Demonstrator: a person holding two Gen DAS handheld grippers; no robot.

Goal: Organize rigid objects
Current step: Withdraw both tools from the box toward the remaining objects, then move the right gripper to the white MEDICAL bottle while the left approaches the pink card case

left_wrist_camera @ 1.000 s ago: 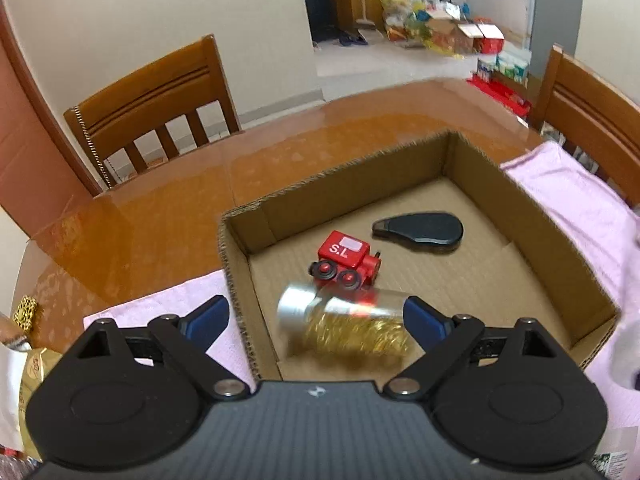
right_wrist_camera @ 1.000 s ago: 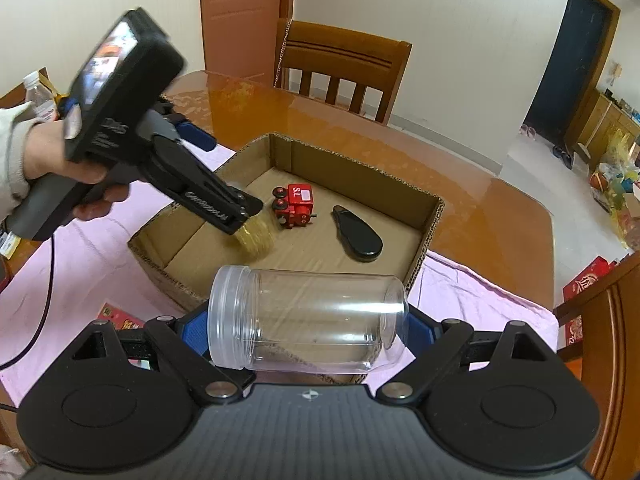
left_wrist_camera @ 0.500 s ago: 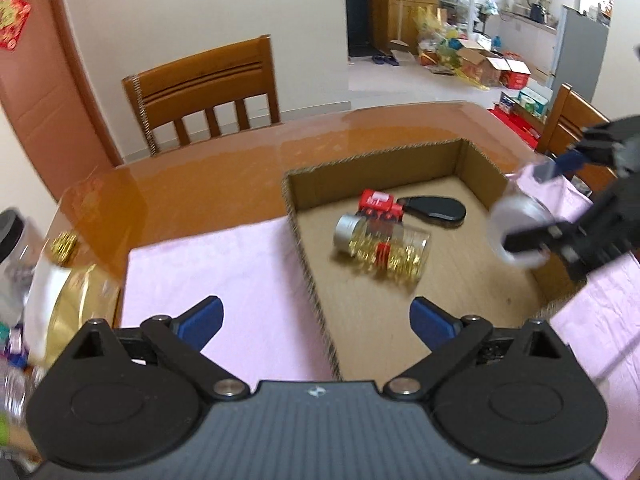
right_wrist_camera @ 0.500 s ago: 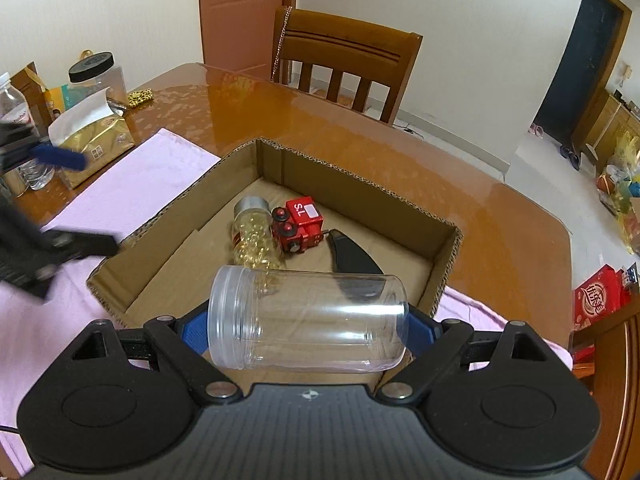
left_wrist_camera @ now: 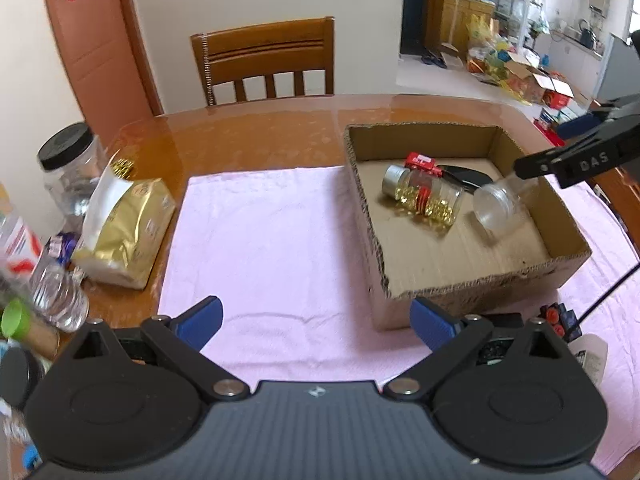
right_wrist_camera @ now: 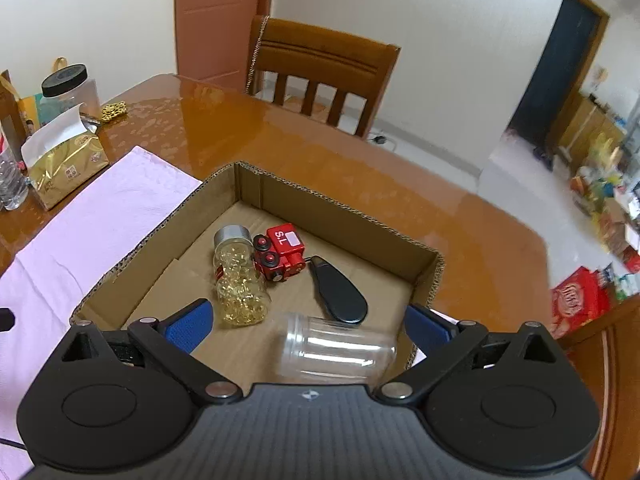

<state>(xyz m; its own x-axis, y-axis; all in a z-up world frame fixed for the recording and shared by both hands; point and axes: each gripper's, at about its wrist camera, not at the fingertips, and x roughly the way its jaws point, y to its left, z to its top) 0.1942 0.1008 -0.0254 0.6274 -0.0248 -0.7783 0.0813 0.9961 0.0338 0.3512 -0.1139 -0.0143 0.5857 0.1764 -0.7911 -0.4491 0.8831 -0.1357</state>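
A cardboard box (left_wrist_camera: 472,286) (right_wrist_camera: 344,210) stands on a pink cloth. In it lie a bottle of golden capsules (left_wrist_camera: 422,199) (right_wrist_camera: 239,280), a red toy train (right_wrist_camera: 280,251) (left_wrist_camera: 421,161), a black flat object (right_wrist_camera: 339,297) (left_wrist_camera: 466,176) and a clear empty jar (right_wrist_camera: 338,347) (left_wrist_camera: 498,208). My right gripper (right_wrist_camera: 306,324) is open just above the clear jar, which lies free on its side. My left gripper (left_wrist_camera: 316,320) is open and empty over the pink cloth (left_wrist_camera: 264,248), left of the box.
On the table's left edge stand a gold bag (left_wrist_camera: 124,228) (right_wrist_camera: 60,164), a black-lidded jar (left_wrist_camera: 70,168) (right_wrist_camera: 68,88) and plastic bottles (left_wrist_camera: 56,292). Wooden chairs (left_wrist_camera: 264,60) (right_wrist_camera: 320,76) stand behind the table. Small items (left_wrist_camera: 560,320) lie near the box's front right corner.
My right gripper has opened and the clear jar now lies in the box. My left gripper let go of the capsule bottle and has pulled back to the left over the cloth.
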